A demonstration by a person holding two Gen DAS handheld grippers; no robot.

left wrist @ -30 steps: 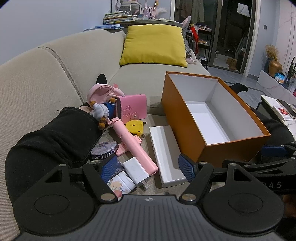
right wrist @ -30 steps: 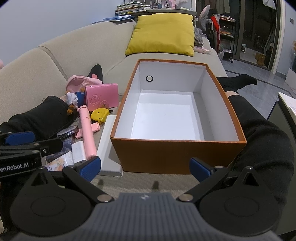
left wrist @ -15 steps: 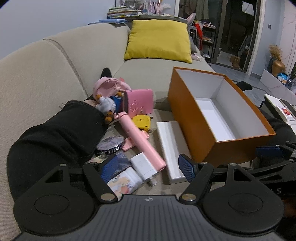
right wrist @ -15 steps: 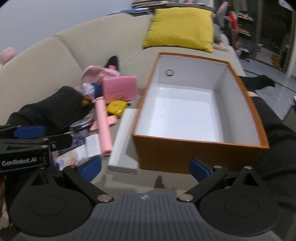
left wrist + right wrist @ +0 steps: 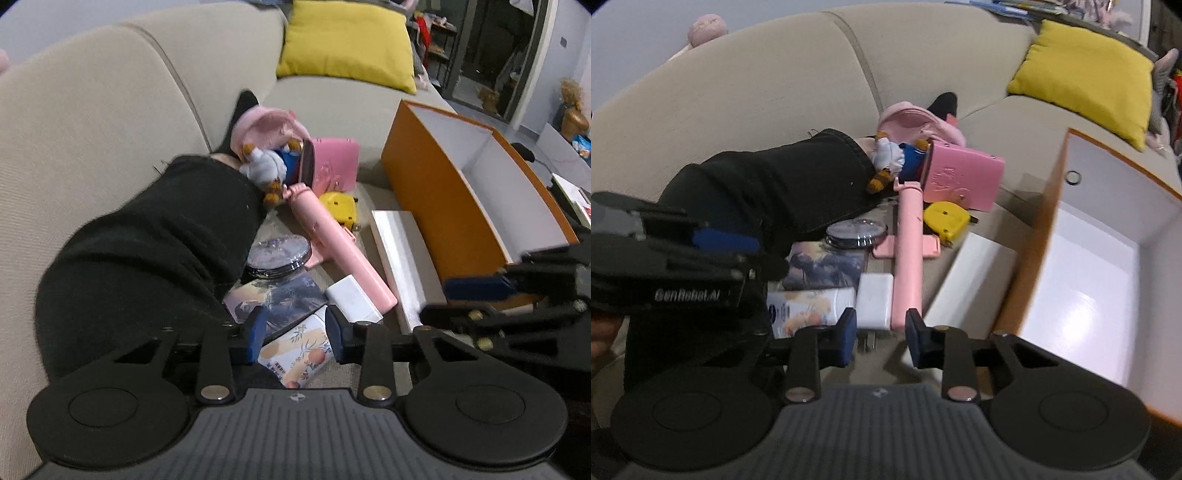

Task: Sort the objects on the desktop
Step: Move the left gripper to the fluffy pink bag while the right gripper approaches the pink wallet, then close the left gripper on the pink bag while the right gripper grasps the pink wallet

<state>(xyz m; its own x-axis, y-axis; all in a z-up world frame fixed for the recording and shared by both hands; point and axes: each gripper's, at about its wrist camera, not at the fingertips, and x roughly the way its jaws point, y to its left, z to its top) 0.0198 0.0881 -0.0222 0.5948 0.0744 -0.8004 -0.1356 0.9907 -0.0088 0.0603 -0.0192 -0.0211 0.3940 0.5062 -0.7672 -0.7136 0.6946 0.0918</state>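
Note:
Small objects lie on the sofa seat between a black-clad leg and an open orange box [image 5: 439, 192]. My left gripper [image 5: 294, 336] hovers over a peach-printed tube [image 5: 295, 354], jaws narrowed, a gap each side. My right gripper [image 5: 881, 336] hovers over a white charger [image 5: 874, 301] and the near end of a pink stick [image 5: 907, 254], jaws narrowed, holding nothing. Further off lie a round compact [image 5: 279, 253], yellow tape measure [image 5: 338, 205], pink case [image 5: 334, 162], plush duck [image 5: 264, 168] and white flat box [image 5: 400, 258]. The orange box [image 5: 1082, 258] is empty inside.
A black-clad leg [image 5: 147, 251] lies left of the objects. A printed card [image 5: 275, 295] lies under the tube. A yellow cushion [image 5: 347, 44] rests at the sofa's far end. The other gripper [image 5: 517, 295] shows at the right in the left wrist view.
Both grippers moved left and down toward the pile and their jaws narrowed from wide open. The orange box shifted to the right of both views.

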